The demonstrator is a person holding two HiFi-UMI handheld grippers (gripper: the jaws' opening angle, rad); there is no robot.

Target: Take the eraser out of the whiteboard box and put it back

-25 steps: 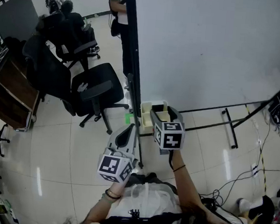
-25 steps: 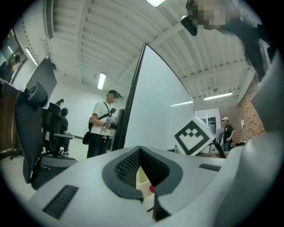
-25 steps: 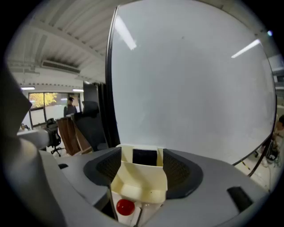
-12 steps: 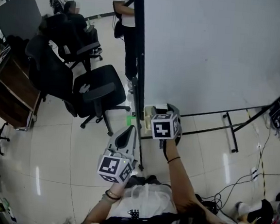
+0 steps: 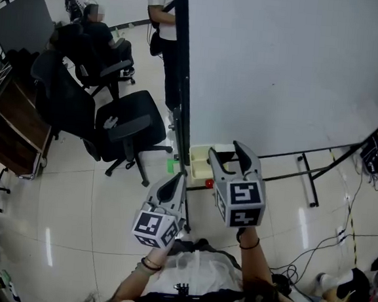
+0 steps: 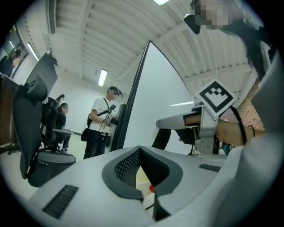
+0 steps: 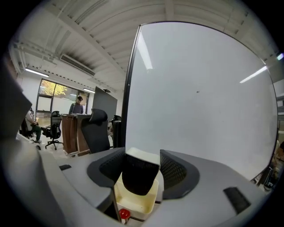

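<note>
The eraser (image 7: 140,175), black felt with a white back, hangs between the pads of my right gripper (image 7: 142,165), which is shut on it. It is lifted clear above the cream whiteboard box (image 7: 134,203), where a red cap (image 7: 124,214) shows at the front corner. In the head view my right gripper (image 5: 226,157) is raised in front of the box (image 5: 197,162) at the foot of the whiteboard (image 5: 282,63). My left gripper (image 5: 172,182) stays to the left, jaws together and empty. In its own view my left gripper (image 6: 140,151) faces the board's edge.
Black office chairs (image 5: 129,122) stand left of the board's dark frame (image 5: 180,80). A person (image 5: 163,13) stands behind it, and a wooden desk (image 5: 14,125) is at far left. The board's stand legs (image 5: 309,171) and floor cables (image 5: 339,232) lie to the right.
My right gripper reached down into the box, closed, and has now risen toward the camera with the eraser in it. The left gripper has stayed put.
</note>
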